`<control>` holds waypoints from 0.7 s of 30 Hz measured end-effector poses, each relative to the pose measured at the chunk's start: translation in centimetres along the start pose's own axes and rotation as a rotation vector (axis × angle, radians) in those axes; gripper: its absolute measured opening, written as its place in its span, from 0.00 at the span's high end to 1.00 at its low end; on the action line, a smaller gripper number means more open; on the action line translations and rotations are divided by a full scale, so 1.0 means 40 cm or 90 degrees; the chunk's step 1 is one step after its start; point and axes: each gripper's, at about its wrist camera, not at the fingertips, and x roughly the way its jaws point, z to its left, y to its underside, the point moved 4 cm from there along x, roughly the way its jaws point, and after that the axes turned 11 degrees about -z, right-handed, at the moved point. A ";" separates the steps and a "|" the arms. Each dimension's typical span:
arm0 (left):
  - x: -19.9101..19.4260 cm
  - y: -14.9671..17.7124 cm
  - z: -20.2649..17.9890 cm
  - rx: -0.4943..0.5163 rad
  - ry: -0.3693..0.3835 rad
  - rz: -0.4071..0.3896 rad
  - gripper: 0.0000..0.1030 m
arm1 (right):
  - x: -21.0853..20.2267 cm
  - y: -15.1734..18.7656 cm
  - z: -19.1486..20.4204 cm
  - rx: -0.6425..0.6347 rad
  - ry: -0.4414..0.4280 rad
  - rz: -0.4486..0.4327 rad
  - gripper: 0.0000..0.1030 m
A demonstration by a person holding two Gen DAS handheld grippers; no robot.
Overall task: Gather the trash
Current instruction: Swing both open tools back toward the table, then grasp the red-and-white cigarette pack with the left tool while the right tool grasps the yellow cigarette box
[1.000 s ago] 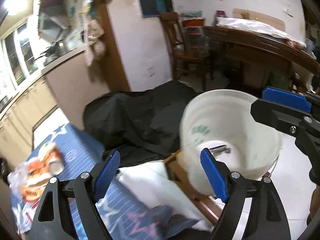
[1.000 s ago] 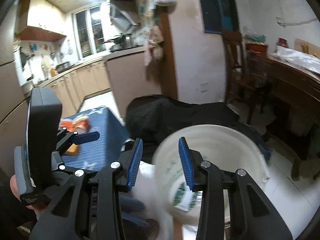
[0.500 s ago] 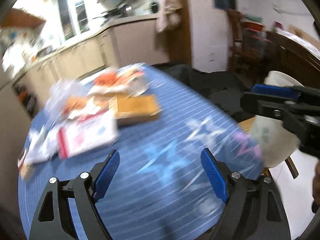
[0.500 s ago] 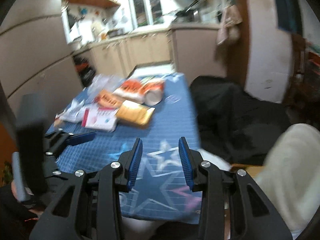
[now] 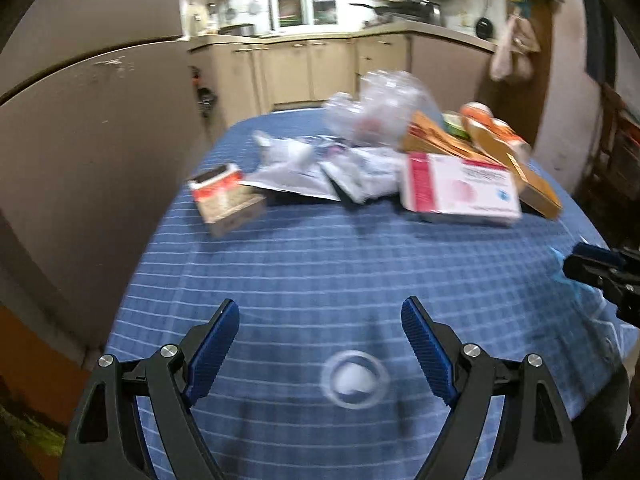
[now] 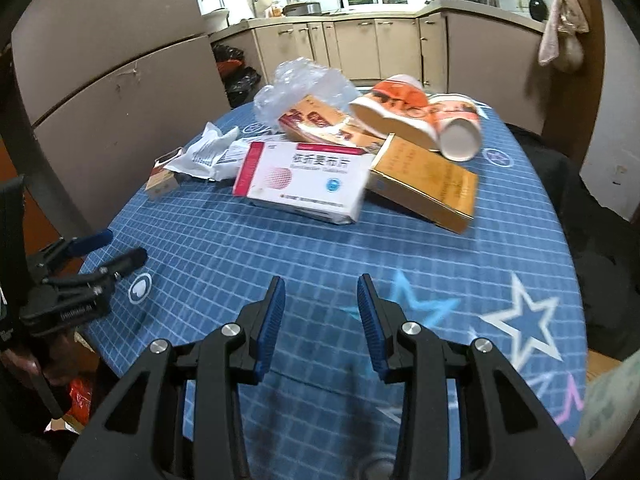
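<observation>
Trash lies at the far side of a blue tablecloth [image 6: 280,248]: a white and red box [image 6: 304,180], a yellow box [image 6: 428,184], two orange paper cups [image 6: 424,120], clear crumpled plastic [image 6: 308,80], white wrappers [image 6: 212,152] and a small carton [image 5: 226,200]. The white and red box [image 5: 460,188] also shows in the left wrist view. My left gripper [image 5: 320,344] is open and empty above the near cloth. My right gripper [image 6: 320,312] is open and empty, short of the pile.
A brown fridge [image 6: 112,72] stands left of the table. Kitchen cabinets [image 6: 360,44] run along the back. A black cover [image 6: 592,216] lies right of the table. The white bucket's rim [image 6: 612,404] shows at the lower right.
Both grippers have swung left, away from the white bucket, and now face the trash pile on the table. Both stay open and empty.
</observation>
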 end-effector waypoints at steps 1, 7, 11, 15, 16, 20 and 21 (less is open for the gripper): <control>-0.003 -0.004 0.008 -0.004 -0.005 0.000 0.19 | 0.009 -0.004 0.003 -0.002 -0.001 0.001 0.65; 0.018 -0.011 0.088 -0.035 -0.037 0.010 0.19 | 0.032 -0.042 0.016 -0.058 0.003 -0.014 0.64; 0.050 -0.012 0.121 -0.052 -0.040 0.024 0.19 | 0.031 -0.071 -0.026 -0.097 0.033 -0.035 0.31; 0.078 -0.006 0.143 -0.059 -0.037 0.037 0.18 | 0.041 -0.108 -0.086 -0.185 0.069 -0.041 0.13; 0.086 -0.006 0.152 -0.065 -0.036 0.042 0.18 | 0.049 -0.118 -0.104 -0.205 0.075 -0.038 0.07; 0.118 -0.029 0.179 -0.087 -0.028 0.043 0.14 | 0.100 -0.150 -0.178 -0.249 0.084 -0.015 0.05; 0.133 -0.037 0.176 -0.085 -0.015 0.042 0.10 | 0.113 -0.153 -0.187 -0.253 0.080 -0.009 0.05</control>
